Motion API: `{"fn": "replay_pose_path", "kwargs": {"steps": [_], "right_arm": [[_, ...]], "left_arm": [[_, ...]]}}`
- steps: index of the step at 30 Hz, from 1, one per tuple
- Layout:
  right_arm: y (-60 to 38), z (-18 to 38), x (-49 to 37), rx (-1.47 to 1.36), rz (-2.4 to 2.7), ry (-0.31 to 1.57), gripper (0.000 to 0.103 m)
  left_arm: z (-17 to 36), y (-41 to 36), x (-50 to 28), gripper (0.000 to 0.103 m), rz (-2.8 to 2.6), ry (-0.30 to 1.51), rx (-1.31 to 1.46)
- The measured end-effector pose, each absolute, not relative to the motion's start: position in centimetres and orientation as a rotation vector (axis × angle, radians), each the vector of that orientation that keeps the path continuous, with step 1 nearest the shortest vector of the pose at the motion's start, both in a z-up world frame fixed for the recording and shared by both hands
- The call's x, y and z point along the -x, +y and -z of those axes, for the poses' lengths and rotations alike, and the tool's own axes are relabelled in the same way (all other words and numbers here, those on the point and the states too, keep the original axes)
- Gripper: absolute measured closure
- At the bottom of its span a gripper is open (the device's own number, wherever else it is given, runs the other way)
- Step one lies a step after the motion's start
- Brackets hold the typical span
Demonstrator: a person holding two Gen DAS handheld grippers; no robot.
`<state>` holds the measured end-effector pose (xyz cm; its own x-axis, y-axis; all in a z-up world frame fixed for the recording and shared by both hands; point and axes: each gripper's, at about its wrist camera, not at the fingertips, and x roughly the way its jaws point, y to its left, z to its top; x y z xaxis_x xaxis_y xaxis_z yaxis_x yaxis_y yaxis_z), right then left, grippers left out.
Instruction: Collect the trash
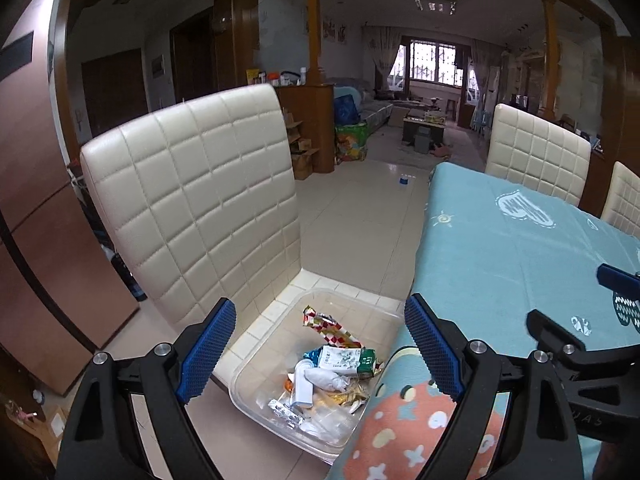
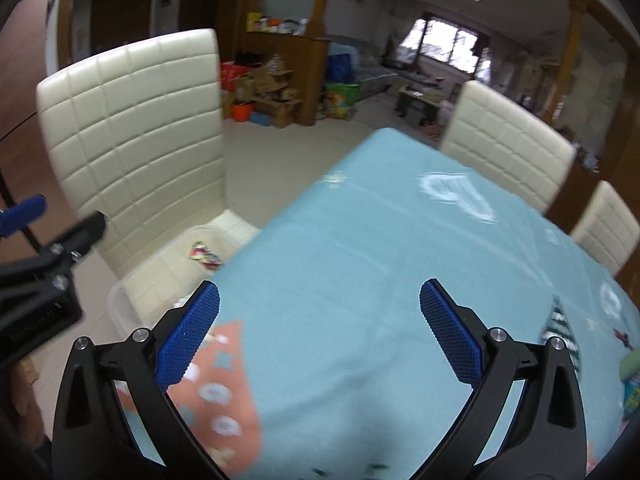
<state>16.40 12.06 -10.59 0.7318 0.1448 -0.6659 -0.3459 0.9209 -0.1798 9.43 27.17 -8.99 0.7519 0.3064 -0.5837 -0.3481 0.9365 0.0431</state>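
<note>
Left wrist view. Left tongs: spread wide, nothing between the blue pads, poised above a clear plastic bin. The bin stands on the seat of a cream quilted chair pulled up beside the tabletop, which wears a light-blue patterned cloth. Bin contents: a red-and-gold checked wrapper, a green-and-white carton, a white tube or small bottle, crumpled tissue, foil and clear film. The right tongs' tips intrude at the frame's right edge.

Right wrist view (blurred). Right tongs: likewise wide apart and holding nothing, over the tabletop cloth. No loose trash shows on the visible stretch of cloth. Some coloured items sit at the far right edge, too blurred to identify.

Progress, as judged: collection appears largely done, the trash lying in the bin; only the unidentified right-edge items may remain.
</note>
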Motion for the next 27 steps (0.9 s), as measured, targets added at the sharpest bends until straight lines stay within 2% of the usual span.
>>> {"fn": "replay_pose_path", "kwargs": {"steps": [6, 15, 27], "right_arm": [[7.5, 7.7, -14.3, 0.23, -0.192, 0.69, 0.004], [1.1, 3.0, -9.9, 0.151, -0.035, 0.555, 0.004], [-4.6, 0.3, -7.0, 0.069, 0.051, 0.467, 0.004]], "left_arm": [[6.2, 23.8, -7.8, 0.019, -0.293, 0.543, 0.059], [2.2, 18.7, -5.9, 0.019, -0.208, 0.436, 0.028], [-0.4, 13.6, -4.6, 0.019, -0.119, 0.363, -0.001]]}}
